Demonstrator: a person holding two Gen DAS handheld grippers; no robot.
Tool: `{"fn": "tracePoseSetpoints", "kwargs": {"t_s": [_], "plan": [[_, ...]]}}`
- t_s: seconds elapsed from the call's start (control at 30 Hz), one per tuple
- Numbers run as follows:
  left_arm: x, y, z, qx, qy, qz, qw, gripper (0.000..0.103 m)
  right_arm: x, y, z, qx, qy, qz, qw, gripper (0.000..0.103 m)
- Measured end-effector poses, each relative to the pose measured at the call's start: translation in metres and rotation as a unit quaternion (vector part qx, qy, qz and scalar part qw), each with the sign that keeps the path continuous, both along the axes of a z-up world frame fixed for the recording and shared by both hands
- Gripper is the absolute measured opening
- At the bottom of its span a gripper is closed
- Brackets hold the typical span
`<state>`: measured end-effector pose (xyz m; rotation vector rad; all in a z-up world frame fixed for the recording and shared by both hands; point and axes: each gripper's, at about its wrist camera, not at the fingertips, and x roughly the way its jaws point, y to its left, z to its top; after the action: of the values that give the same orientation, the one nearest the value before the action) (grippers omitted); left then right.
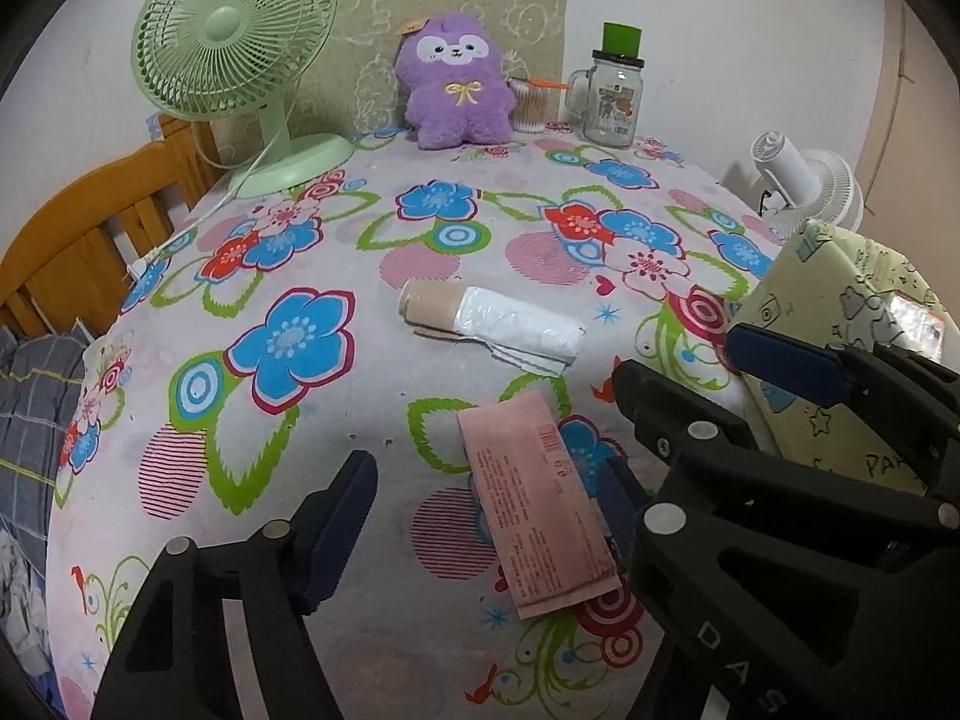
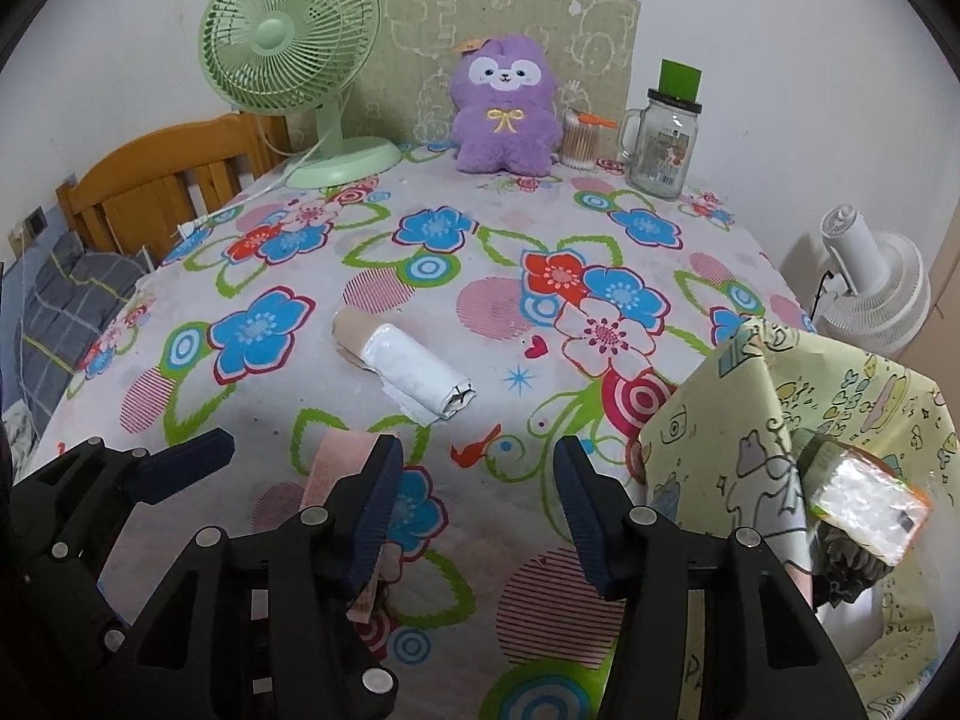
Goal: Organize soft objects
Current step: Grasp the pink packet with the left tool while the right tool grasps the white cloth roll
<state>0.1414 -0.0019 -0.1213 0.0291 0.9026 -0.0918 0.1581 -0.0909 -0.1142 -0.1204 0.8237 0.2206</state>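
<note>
Pink packet [image 1: 537, 501] lies flat on the floral tabletop [image 1: 336, 252], and we see the left claw [image 1: 489, 513] straddling it: one dark pad [image 1: 339, 525] stands clear on its left, the other pad sits right at its right edge, though we can't tell if that one touches. So the left claw is part open with nothing gripped. In the right wrist view the right claw [image 2: 474, 510] is also part open, empty, over bare cloth just right of the packet; its left pad [image 2: 375, 507] overlaps the packet in that view, contact unclear. Next out, the roll of white plastic bags on a cardboard core [image 1: 492, 324] lies on its side mid-tabletop, near the packet but apart from it, untouched. To the right, a pale green cartoon-print bag [image 2: 750, 438] slumps at the tabletop edge with a clear-wrapped pack [image 2: 864, 504] showing in its mouth; we judge this the collecting bag, so at least one item may already be in. Far end, against the wall: purple plush toy [image 1: 456, 81] sitting upright, cotton swab tub [image 1: 531, 105] just beside it, glass mug jar with green straw piece [image 1: 612, 99], green desk fan [image 1: 240, 54]. White fan [image 1: 804, 186] stands off the tabletop to the right. Progress as we judge it: early to middle. Packet grab is set up but not closed, and the packet, bag roll and plush are still loose on the tabletop.
</note>
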Motion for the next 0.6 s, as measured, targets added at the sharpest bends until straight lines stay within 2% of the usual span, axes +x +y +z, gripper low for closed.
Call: {"fn": "tracePoseSetpoints", "kwargs": {"t_s": [0.3, 0.37, 0.5, 0.6], "plan": [[0.007, 0.003, -0.011, -0.015, 0.015, 0.008, 0.9997, 0.064, 0.009, 0.002, -0.011, -0.008, 0.012, -0.002, 1.000, 0.056], [0.008, 0.003, -0.012, -0.025, 0.021, 0.004, 0.9995, 0.059, 0.011, 0.002, -0.013, -0.002, 0.016, 0.000, 1.000, 0.056], [0.009, 0.003, -0.012, -0.034, 0.025, 0.007, 0.9991, 0.058, 0.015, 0.002, -0.014, 0.006, 0.021, -0.002, 1.000, 0.056], [0.010, 0.004, -0.013, -0.058, 0.042, 0.006, 0.9974, 0.061, 0.018, 0.002, -0.014, 0.007, 0.024, -0.004, 1.000, 0.056]]}}
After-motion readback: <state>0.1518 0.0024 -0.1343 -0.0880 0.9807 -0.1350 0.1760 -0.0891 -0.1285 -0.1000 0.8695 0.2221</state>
